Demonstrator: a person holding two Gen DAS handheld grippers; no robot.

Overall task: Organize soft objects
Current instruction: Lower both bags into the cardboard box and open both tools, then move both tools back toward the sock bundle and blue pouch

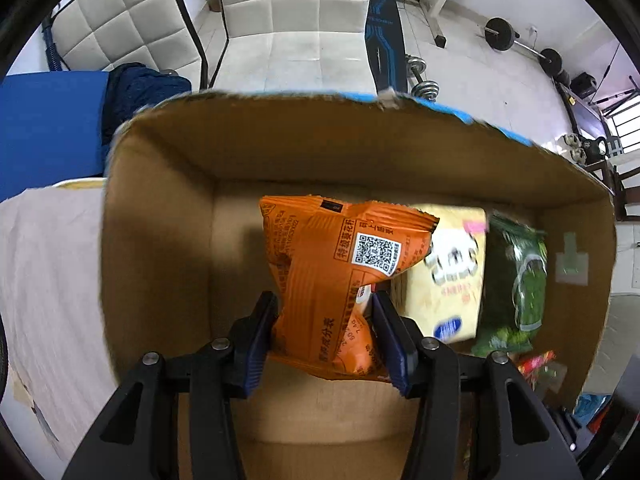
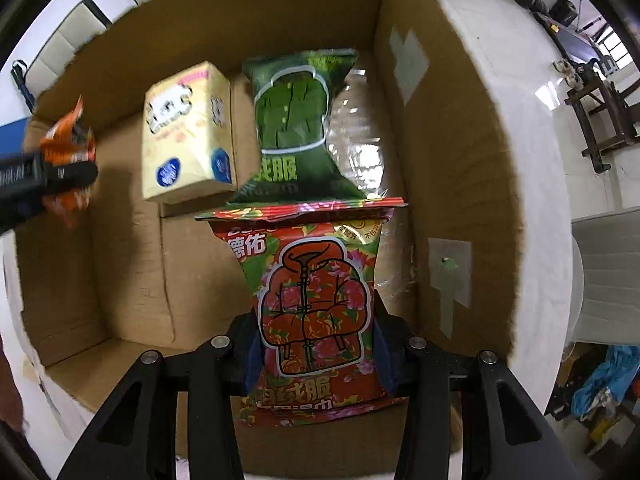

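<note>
Over an open cardboard box, my left gripper is shut on an orange snack packet, which is pinched to a waist between the blue pads. On the box floor lie a pale yellow tissue pack and a green packet. In the right wrist view my right gripper is shut on a red floral packet above the box floor, just in front of the green packet. The tissue pack lies to its left. The left gripper with the orange packet shows at the far left.
A clear plastic bag lies against the box's right wall. The left half of the box floor is bare. Outside stand white quilted chairs, a blue pad, a dark blue garment and barbells.
</note>
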